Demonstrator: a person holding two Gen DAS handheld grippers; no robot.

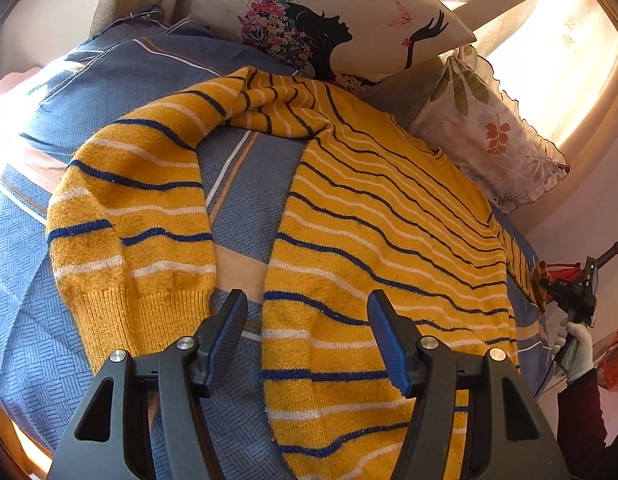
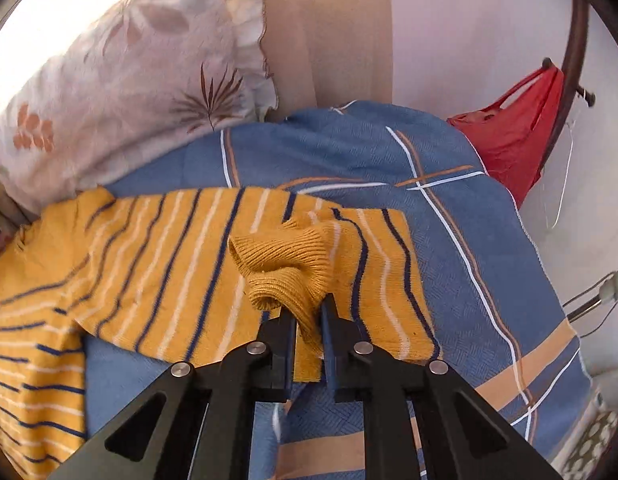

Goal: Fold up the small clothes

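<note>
Yellow striped sweater (image 1: 389, 216) flat on bed, one ribbed cuff (image 2: 285, 264) lifted.

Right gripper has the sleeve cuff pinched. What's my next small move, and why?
Probably carry the ribbed cuff inward across the sweater body, since the right gripper is shut on it and that sleeve sticks out sideways over the blue bedspread. The left gripper is open above the hem, holding nothing, and could pin the body.
</note>
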